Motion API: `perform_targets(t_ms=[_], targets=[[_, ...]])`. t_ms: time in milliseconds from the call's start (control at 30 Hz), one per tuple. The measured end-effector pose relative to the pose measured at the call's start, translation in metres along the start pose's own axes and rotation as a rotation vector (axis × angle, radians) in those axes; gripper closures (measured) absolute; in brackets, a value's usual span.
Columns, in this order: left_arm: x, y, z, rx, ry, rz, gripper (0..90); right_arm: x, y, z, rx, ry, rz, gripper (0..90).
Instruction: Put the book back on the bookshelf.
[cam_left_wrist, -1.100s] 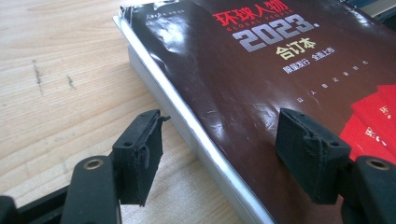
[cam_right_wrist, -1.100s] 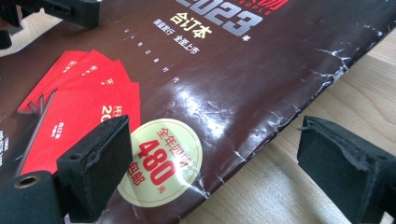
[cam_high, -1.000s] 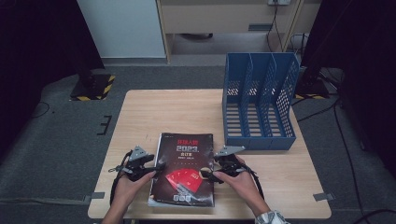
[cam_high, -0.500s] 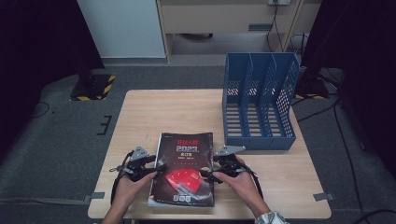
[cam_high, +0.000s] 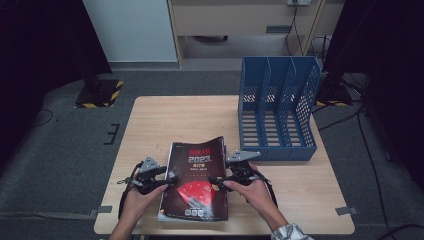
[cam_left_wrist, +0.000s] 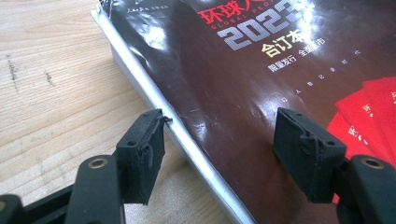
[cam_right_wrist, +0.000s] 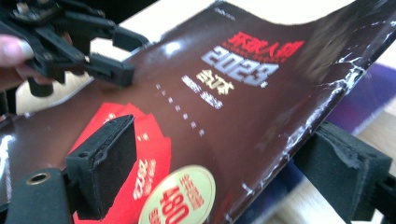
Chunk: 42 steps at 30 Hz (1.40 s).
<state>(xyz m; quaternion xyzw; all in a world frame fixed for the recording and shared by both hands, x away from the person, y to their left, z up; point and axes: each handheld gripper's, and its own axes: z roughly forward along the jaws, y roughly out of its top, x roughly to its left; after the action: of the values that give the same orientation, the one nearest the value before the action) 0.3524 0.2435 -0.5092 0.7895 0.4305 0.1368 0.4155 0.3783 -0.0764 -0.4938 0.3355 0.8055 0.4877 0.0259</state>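
A thick book (cam_high: 197, 185) with a dark brown cover, "2023" and a red fan on it lies at the table's near edge. My left gripper (cam_high: 167, 181) is at its left edge. Its jaws are open astride the spine (cam_left_wrist: 187, 140), one over the wood, one over the cover (cam_left_wrist: 224, 135). My right gripper (cam_high: 217, 181) is at the book's right edge, open. One jaw is over the cover (cam_right_wrist: 224, 93) and the other under its curled-up edge (cam_right_wrist: 224, 154). A purple page (cam_right_wrist: 369, 98) shows beneath. The left gripper (cam_right_wrist: 116, 60) touches the cover's far side.
A blue three-slot file rack (cam_high: 277, 107) stands at the table's back right, just beyond the book. The wooden table (cam_high: 175, 120) is bare behind and left of the book. Both hands come in from the near edge.
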Motion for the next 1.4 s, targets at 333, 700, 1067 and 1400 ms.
perform_targets(t_ms=[333, 700, 1067, 1400], targets=[[0.0, 0.0, -0.001, 0.003, 0.003, 0.009, 33.2, 0.001, 0.01, 0.013, 0.01, 0.002, 0.013, 16.7], [0.0, -0.001, 0.0, 0.0, 0.001, 0.004, 33.2, 0.003, 0.015, 0.027, 0.045, 0.011, 0.03, 20.0], [0.001, -0.001, 0.0, -0.001, -0.002, 0.002, 33.1, 0.01, 0.022, 0.039, 0.092, 0.002, 0.017, 30.3], [0.0, -0.001, 0.0, -0.003, -0.003, -0.003, 32.6, 0.008, 0.024, 0.042, 0.144, -0.056, 0.028, 52.6]])
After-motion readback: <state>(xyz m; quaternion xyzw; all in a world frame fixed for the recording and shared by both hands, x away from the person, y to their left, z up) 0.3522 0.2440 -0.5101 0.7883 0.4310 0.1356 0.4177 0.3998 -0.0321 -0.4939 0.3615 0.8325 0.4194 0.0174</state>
